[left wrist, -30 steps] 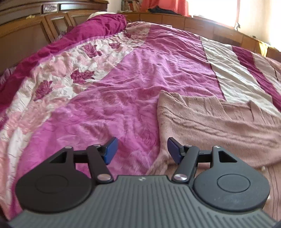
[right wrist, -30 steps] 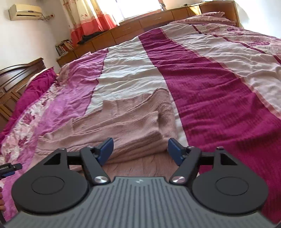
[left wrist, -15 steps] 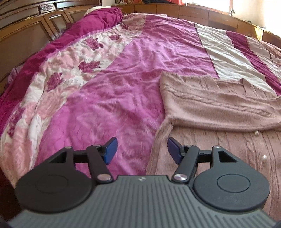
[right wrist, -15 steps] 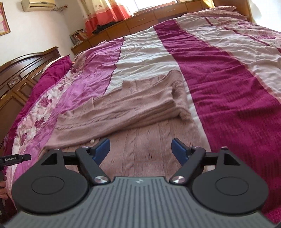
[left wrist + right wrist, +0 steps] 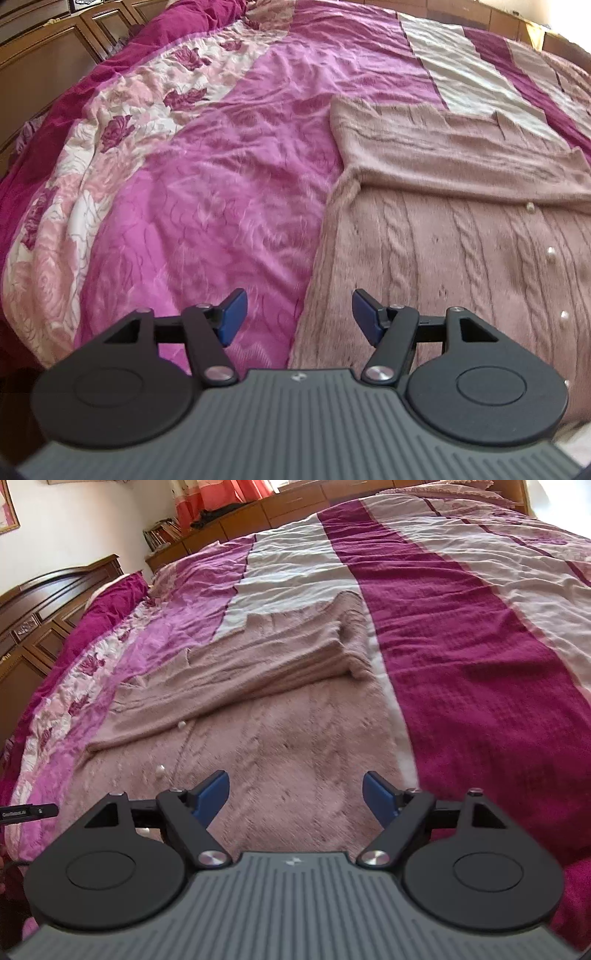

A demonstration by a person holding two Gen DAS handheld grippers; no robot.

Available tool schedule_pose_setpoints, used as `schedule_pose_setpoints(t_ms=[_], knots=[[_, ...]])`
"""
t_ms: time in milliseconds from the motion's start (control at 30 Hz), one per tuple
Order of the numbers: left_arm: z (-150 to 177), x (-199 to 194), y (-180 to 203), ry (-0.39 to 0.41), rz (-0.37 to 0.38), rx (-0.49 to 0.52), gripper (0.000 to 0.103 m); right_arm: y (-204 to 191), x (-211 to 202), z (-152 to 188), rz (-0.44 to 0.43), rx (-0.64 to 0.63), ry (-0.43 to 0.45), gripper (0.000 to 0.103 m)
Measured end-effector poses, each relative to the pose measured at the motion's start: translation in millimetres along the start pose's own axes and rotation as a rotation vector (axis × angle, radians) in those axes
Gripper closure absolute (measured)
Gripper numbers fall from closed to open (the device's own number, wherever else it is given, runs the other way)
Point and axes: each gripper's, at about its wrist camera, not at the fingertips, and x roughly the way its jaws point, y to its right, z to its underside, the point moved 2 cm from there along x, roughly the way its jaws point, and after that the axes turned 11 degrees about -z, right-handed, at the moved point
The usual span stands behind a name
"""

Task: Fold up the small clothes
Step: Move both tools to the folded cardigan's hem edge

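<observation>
A dusty-pink cable-knit cardigan [image 5: 461, 236] with pearl buttons lies flat on the bed, its sleeves folded across the upper body. It also shows in the right wrist view [image 5: 280, 716]. My left gripper [image 5: 299, 314] is open and empty, hovering over the cardigan's lower left edge. My right gripper [image 5: 295, 794] is open and empty, above the lower right part of the cardigan, near its hem.
The bed is covered by a pink, floral, cream and maroon striped bedspread [image 5: 207, 192], also seen in the right wrist view [image 5: 480, 635]. A dark wooden headboard [image 5: 40, 624] stands at the left. Wooden cabinets [image 5: 288, 506] line the far wall.
Both grippers have pulled back toward the near edge of the bed and risen, so more of the cardigan's lower body shows. Both stayed open.
</observation>
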Motion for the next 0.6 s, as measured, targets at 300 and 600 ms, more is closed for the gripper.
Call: schedule_pose_setpoints(t_ms=[300,600], knots=[[15.1,-1.7,-1.7,-0.070,0.055,0.006,0.038,17.7,-8.6,13.1,0.047,0.023,-0.036,0.017],[30.4,2.0,-4.4,-0.149,0.139,-0.031,0.039,31.5,-6.7,28.9,0.073,0.043,-0.102,0.017]])
